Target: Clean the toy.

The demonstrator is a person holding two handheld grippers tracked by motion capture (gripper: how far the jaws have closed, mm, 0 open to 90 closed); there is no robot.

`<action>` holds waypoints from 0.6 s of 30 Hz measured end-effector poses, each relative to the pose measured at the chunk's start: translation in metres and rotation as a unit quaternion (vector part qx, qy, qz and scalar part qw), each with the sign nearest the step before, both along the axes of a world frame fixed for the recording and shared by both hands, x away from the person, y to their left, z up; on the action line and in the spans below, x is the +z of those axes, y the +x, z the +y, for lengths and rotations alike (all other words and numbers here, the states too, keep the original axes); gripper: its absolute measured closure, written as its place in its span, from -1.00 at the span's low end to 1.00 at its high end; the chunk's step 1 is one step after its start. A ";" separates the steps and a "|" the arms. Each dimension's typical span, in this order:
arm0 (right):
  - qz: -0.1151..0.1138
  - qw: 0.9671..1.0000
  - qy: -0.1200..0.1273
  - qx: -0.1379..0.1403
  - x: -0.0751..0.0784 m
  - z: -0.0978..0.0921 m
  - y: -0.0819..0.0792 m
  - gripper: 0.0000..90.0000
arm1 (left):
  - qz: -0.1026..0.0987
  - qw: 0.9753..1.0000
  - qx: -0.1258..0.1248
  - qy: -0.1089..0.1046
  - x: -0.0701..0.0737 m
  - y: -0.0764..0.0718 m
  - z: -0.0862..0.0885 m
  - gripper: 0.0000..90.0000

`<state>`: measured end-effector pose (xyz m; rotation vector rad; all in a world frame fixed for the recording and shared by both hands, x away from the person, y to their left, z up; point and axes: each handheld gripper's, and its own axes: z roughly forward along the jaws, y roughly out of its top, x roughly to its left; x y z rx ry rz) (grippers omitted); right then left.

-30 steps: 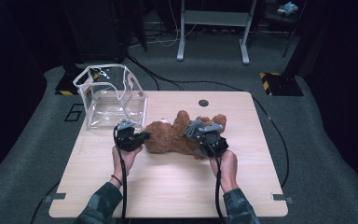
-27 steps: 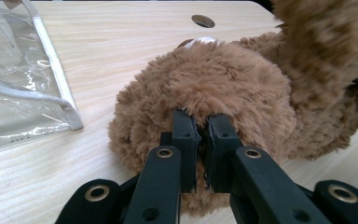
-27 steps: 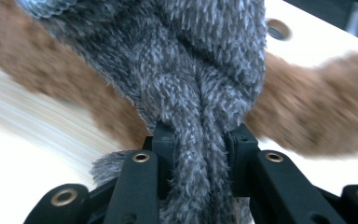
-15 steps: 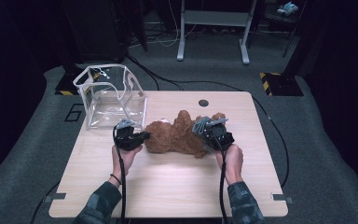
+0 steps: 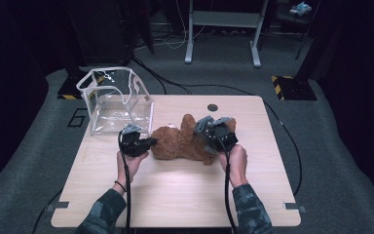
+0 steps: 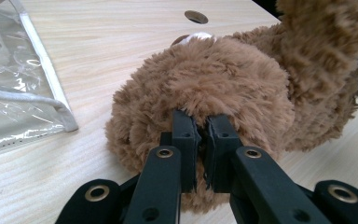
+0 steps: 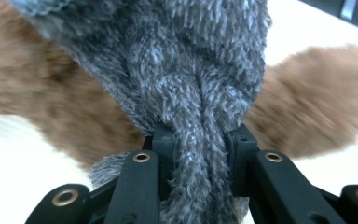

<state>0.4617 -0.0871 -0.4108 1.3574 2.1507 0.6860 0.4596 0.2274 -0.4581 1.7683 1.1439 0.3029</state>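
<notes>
Your left gripper [image 6: 199,140] has its jaws nearly closed, pinching a tuft of the brown teddy bear [image 5: 185,144], and your right gripper [image 7: 199,142] is clamped partway on a fold of grey fuzzy fabric [image 7: 186,74]. The bear lies at mid-frame in the high view, with the clear bag [image 5: 114,100] just to its upper left. Both holds are thin, so a quick lift could let the fur slip free or shove the bag away

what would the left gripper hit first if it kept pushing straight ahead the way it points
Nothing new: the left gripper already has its jaws pinched into the fluffy brown plush teddy bear. Going on, it would probably only press deeper into that rounded plush part, with the bear's body behind it; the depth beyond is unclear.
</notes>
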 end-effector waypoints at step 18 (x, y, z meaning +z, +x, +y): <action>-0.021 1.000 0.011 -0.020 0.015 -0.020 -0.001 0.58 | 0.003 1.000 -0.007 0.007 0.000 0.003 0.001 0.87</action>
